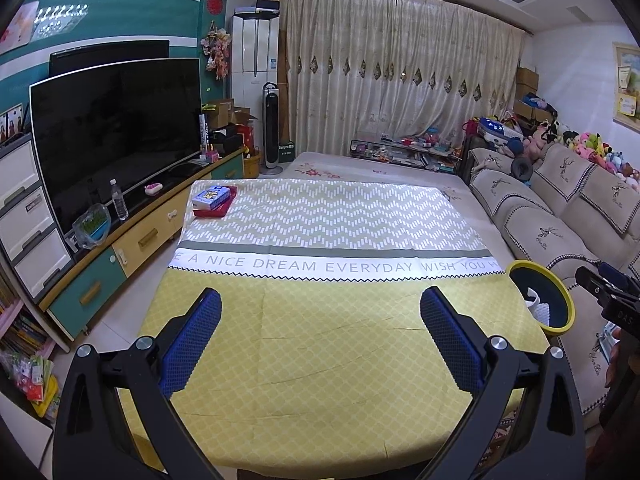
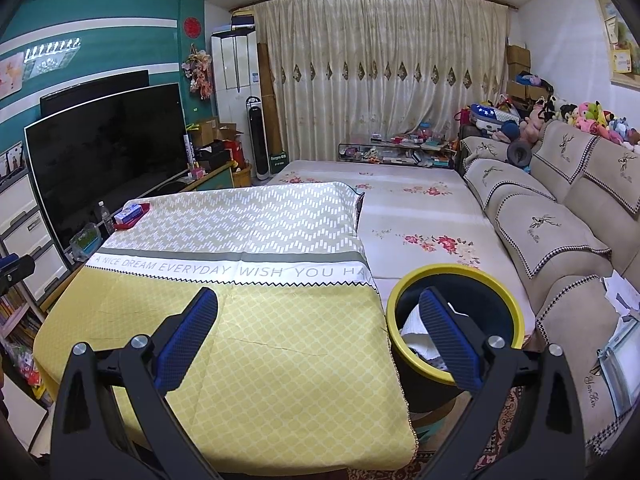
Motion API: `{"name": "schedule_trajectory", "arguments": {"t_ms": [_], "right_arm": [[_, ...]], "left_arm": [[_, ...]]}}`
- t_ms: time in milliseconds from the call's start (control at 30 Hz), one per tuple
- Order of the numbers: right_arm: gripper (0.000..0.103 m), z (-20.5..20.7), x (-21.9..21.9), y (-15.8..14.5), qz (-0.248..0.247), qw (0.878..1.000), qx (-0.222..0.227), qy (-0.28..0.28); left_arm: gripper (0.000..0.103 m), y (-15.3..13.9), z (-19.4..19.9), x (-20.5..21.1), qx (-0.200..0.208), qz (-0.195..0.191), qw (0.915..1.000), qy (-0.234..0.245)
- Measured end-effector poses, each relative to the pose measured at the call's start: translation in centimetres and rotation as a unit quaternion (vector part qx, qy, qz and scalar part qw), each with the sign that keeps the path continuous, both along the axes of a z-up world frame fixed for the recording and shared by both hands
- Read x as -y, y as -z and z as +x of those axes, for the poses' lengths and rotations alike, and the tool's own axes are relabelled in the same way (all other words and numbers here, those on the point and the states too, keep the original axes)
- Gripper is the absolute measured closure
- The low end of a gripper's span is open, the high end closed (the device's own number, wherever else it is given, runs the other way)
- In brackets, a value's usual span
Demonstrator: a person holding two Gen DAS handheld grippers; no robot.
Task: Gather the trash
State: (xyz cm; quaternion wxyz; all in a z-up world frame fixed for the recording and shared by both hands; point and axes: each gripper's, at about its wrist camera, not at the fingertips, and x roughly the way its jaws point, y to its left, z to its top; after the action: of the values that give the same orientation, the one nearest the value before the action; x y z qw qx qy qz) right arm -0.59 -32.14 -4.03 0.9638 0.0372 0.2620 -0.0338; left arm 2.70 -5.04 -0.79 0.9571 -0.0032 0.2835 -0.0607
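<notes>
A dark bin with a yellow rim (image 2: 456, 276) stands at the table's right edge and holds crumpled white paper (image 2: 416, 330); it also shows in the left wrist view (image 1: 560, 292). My right gripper (image 2: 318, 306) is open and empty, its right finger over the bin's mouth. My left gripper (image 1: 320, 308) is open and empty above the yellow tablecloth (image 1: 312, 340). The right gripper's body (image 1: 612, 296) shows at the right edge of the left wrist view.
A blue box on a red tray (image 1: 214, 200) sits at the table's far left corner. A TV (image 1: 116, 128) on a low cabinet with a bottle (image 1: 119, 200) is at left. A beige sofa (image 2: 560, 232) with papers (image 2: 622, 296) is at right.
</notes>
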Motion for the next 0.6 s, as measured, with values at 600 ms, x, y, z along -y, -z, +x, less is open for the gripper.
{"name": "schedule_trajectory", "arguments": {"t_ms": [600], "right_arm": [[0.007, 0.20, -0.24, -0.02, 0.004, 1.000, 0.000, 0.002]], "left_arm": [[0.005, 0.05, -0.12, -0.20, 0.002, 0.002, 1.0000, 0.000]]}}
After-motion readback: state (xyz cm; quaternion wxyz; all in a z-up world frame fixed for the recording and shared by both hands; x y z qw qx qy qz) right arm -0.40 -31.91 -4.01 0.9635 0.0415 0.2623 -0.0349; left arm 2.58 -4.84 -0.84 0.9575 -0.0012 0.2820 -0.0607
